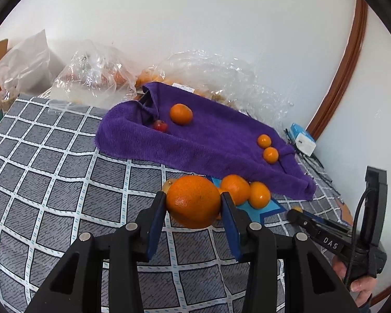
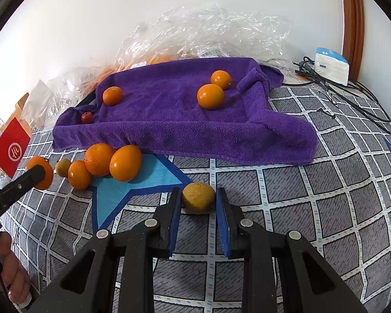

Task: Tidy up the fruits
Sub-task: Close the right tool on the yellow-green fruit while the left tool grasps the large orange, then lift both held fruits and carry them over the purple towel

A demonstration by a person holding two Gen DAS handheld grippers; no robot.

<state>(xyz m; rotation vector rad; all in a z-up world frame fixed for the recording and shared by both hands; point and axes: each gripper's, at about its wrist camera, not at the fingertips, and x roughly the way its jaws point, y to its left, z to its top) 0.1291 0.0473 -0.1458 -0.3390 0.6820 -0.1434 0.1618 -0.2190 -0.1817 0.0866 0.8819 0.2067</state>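
Partly hidden, a green fruit [image 1: 167, 184] peeks behind the gripped orange [image 1: 193, 201].

Grid-patterned grey bedspread [image 2: 312, 195] — purple towel [image 2: 169, 120], loose oranges [image 2: 99, 159], clear plastic bags [image 2: 208, 31] lie on it

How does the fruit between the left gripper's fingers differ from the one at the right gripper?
The large orange is vivid orange; the yellow fruit is dull yellowish.
The orange spans widely parted fingers; the yellow fruit is plainly smaller.
The left gripper clamps the orange; the right gripper brackets the yellow fruit lying on the checked sheet, grip uncertain.
Both are round.
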